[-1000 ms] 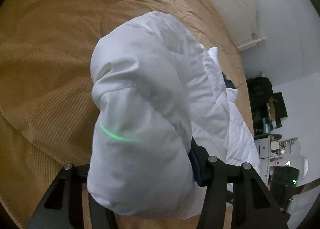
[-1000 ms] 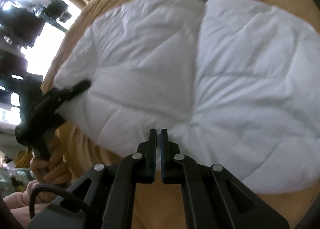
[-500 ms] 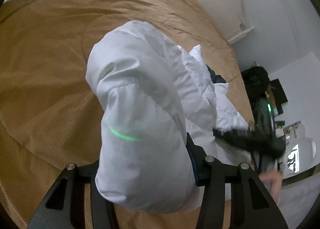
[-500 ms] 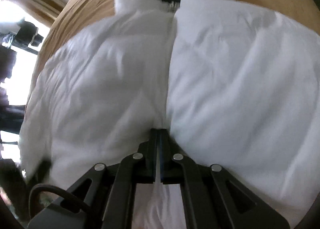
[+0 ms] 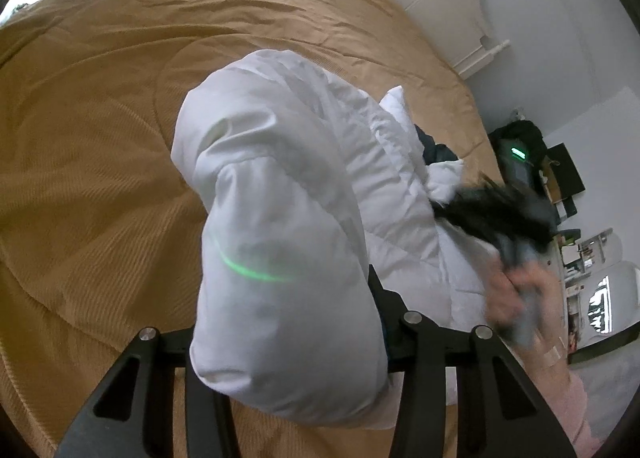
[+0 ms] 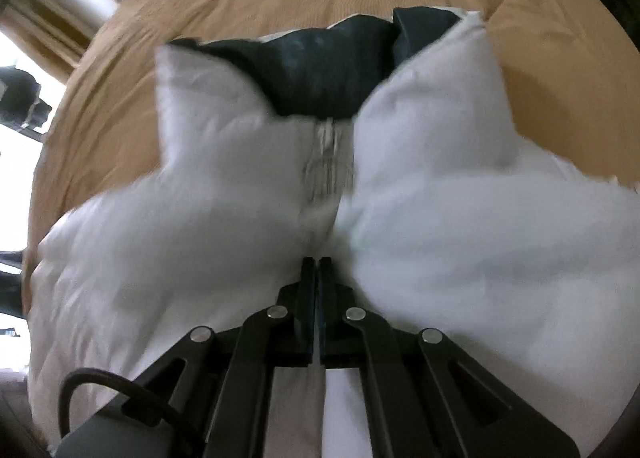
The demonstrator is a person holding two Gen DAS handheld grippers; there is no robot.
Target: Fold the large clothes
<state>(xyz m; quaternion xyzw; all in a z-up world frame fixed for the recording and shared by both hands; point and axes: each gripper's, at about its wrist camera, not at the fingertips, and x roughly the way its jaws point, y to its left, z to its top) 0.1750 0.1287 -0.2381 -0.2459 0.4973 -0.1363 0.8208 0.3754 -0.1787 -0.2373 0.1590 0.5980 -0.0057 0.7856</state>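
A white quilted puffer jacket with a dark navy lining (image 6: 460, 242) lies on a bed spread with a tan ribbed cover (image 5: 100, 145). In the right wrist view its two padded front panels bulge to either side of a grey zip strip (image 6: 328, 161), and above that the collar stands open so the dark lining shows. The right gripper (image 6: 316, 278) has its two black fingers pressed together on the jacket's front seam just below the zip, with white fabric bunched around the tips.

In the left wrist view a thick padded sleeve of the same jacket rises up off the bed, a green streak of light lying across it. The left gripper (image 5: 288, 338) pinches this sleeve, which fills the whole space between its spread black fingers (image 5: 416, 338). To the right of the sleeve the right gripper and the hand (image 5: 516, 298) holding it appear blurred against the jacket body
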